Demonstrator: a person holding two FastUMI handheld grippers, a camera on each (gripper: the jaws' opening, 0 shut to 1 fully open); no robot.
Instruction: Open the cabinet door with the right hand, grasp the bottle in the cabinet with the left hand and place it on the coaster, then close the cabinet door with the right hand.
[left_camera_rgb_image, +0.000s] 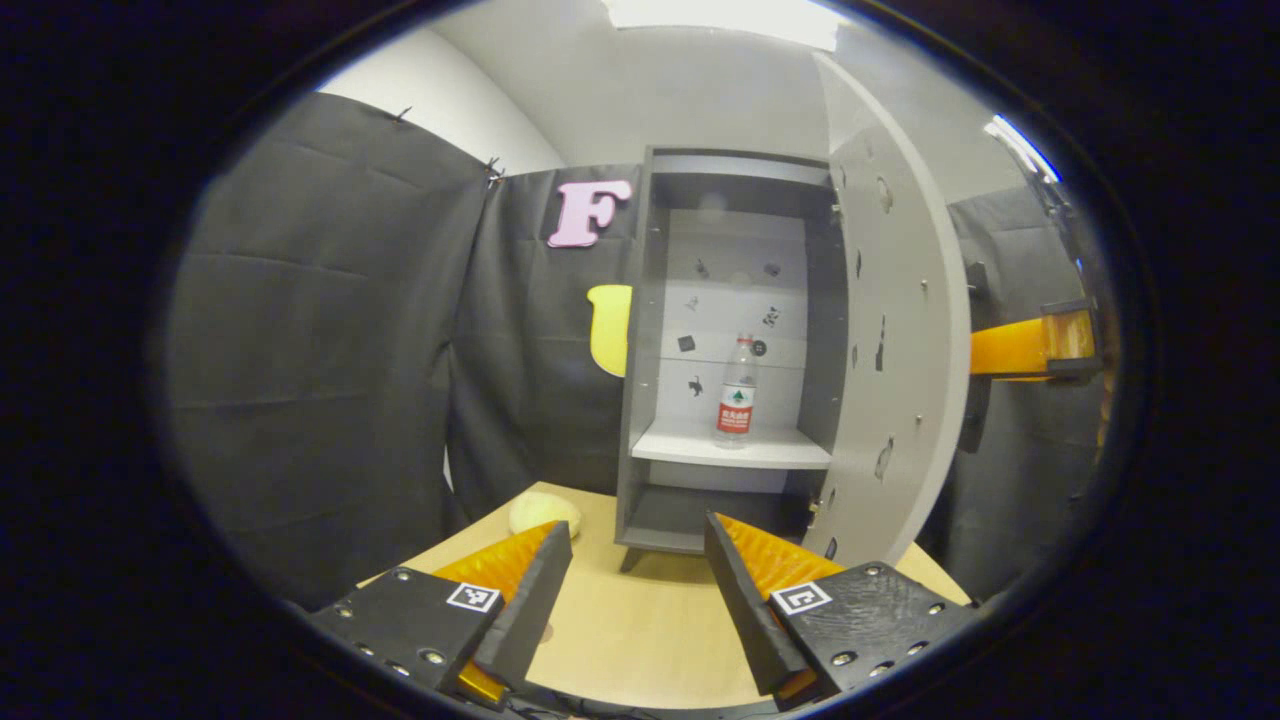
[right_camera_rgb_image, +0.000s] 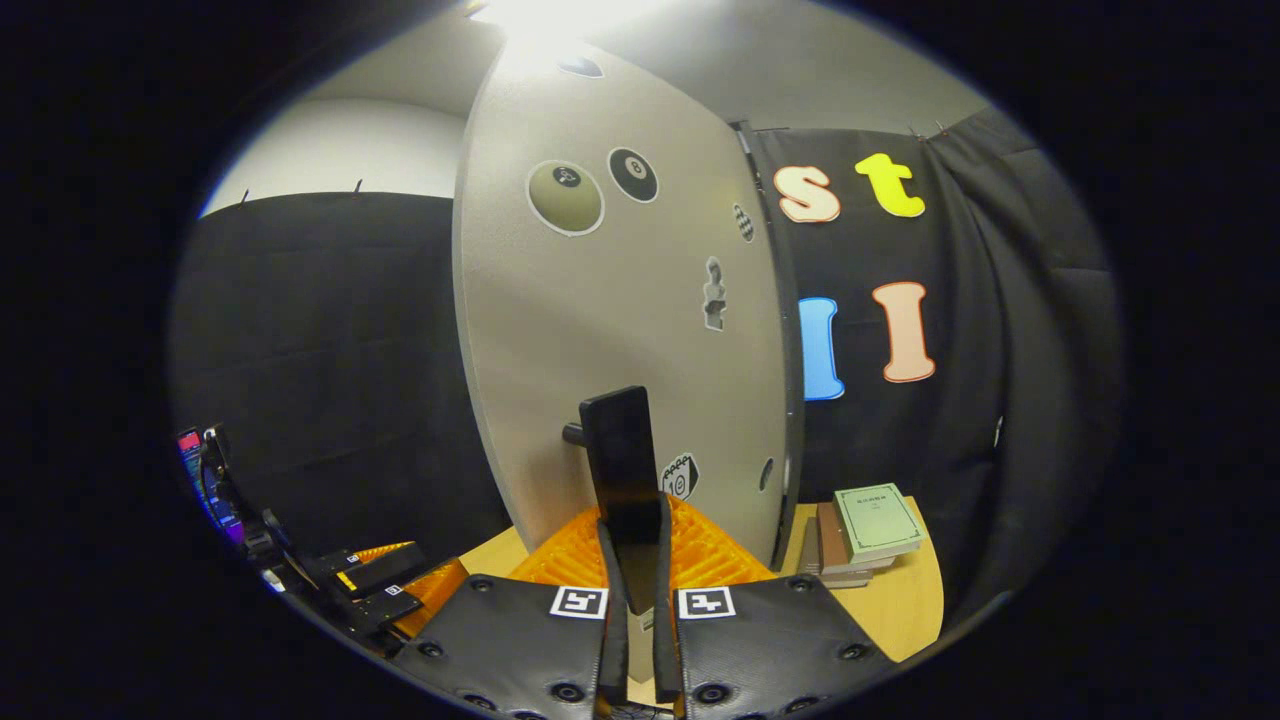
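The grey cabinet (left_camera_rgb_image: 645, 330) stands open on the wooden table, its door (left_camera_rgb_image: 900, 330) swung out to the right. A clear water bottle (left_camera_rgb_image: 737, 392) with a red label stands upright on the white middle shelf (left_camera_rgb_image: 730, 446). My left gripper (left_camera_rgb_image: 637, 560) is open, low over the table, well short of the cabinet. A pale round coaster (left_camera_rgb_image: 544, 513) lies on the table left of the cabinet's foot. In the right gripper view, my right gripper (right_camera_rgb_image: 636, 540) is shut on the door's black handle (right_camera_rgb_image: 622, 455), against the door's outer face (right_camera_rgb_image: 620, 300). The right gripper's orange finger (left_camera_rgb_image: 1010, 347) pokes out from behind the door's edge.
A stack of books (right_camera_rgb_image: 862, 530) lies on the table's corner right of the door. The left gripper (right_camera_rgb_image: 375, 585) appears low at the left in the right gripper view. Black cloth walls close in on all sides. The table's edge (left_camera_rgb_image: 950, 585) runs just below the door.
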